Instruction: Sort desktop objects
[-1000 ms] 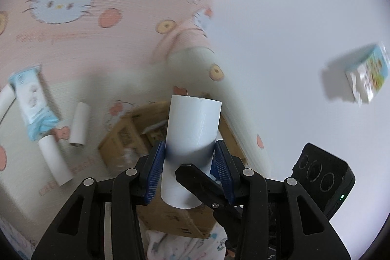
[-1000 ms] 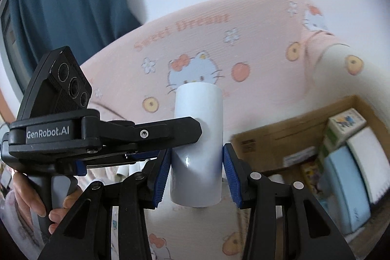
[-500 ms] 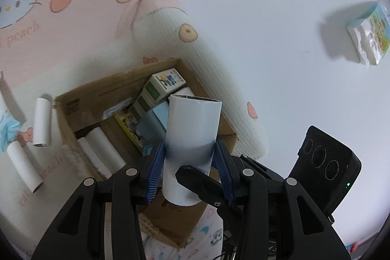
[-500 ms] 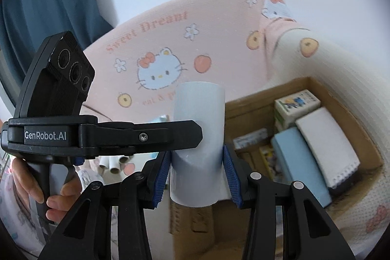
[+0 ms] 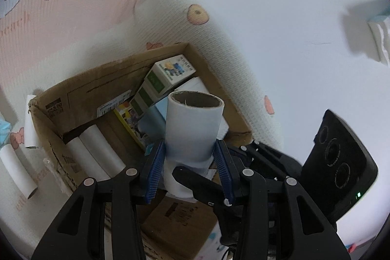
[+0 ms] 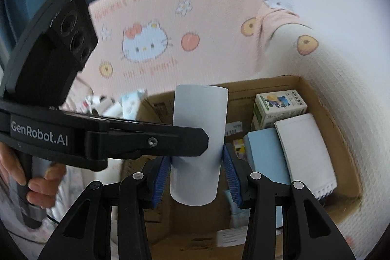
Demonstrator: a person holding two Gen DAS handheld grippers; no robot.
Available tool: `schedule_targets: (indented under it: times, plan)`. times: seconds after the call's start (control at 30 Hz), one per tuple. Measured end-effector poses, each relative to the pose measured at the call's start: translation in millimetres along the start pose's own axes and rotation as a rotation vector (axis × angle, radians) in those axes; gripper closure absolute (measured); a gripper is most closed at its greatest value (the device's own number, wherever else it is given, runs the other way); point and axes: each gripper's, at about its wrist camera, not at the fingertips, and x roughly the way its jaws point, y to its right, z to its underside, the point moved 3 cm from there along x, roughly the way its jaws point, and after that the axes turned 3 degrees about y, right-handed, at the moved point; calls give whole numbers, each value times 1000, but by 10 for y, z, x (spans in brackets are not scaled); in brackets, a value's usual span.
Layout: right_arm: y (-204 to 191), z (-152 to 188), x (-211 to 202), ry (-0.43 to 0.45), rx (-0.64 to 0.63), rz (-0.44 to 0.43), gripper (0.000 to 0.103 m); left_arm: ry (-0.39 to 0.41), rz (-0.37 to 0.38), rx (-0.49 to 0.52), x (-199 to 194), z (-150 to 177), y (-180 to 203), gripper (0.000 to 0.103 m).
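My left gripper is shut on a white paper tube and holds it upright over the open cardboard box. My right gripper is shut on another white paper tube, also over the box. The box holds two white tubes, small green-and-white cartons, a light blue pack and a white pad. The left gripper's body shows in the right wrist view, close beside the right one.
The box sits on a pink and cream Hello Kitty blanket. Two loose white tubes and a blue wipes pack lie left of the box. A snack packet hangs on the white wall. More small items lie behind the box.
Both grippers have carried their tubes toward and over the box, which now fills more of each view. Both stay shut on their tubes.
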Motion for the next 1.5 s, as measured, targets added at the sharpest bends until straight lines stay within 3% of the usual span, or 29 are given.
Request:
schedule_targets:
  times: [0.13, 0.27, 0.5, 0.7, 0.97, 1.1, 1.17, 1.2, 1.23, 1.33, 1.43, 1.5]
  plan:
    - [21, -16, 195, -65, -39, 15, 62, -25, -54, 7, 118, -47, -91, 57]
    - [159, -41, 403, -107, 30, -33, 62, -63, -85, 5, 245, -137, -236, 57]
    - [461, -13, 707, -173, 249, -138, 62, -119, -77, -18, 413, -241, -472, 57]
    - [510, 16, 860, -225, 293, -116, 62, -172, -92, -43, 547, -294, -580, 57]
    - [572, 29, 974, -281, 360, -81, 62, -158, -134, -15, 477, -408, -648, 57]
    - [508, 15, 1058, -350, 295, -12, 62, -132, -216, 171, 329, -410, -530, 57]
    - [457, 17, 1112, -387, 272, 1, 62, -129, -199, 196, 295, -420, -529, 75]
    - [429, 28, 1126, -401, 263, 5, 62, -134, -181, 192, 278, -413, -551, 88]
    - [414, 19, 1165, -417, 252, 11, 62, -130, -161, 172, 253, -408, -600, 90]
    - [311, 38, 1265, -475, 197, 50, 62, -100, -145, 115, 200, -412, -756, 90]
    - [197, 75, 1374, -536, 112, 104, 62, -64, -67, 81, 111, -405, -819, 91]
    - [145, 118, 1456, -580, 65, 135, 62, -54, -56, 90, 28, -378, -850, 91]
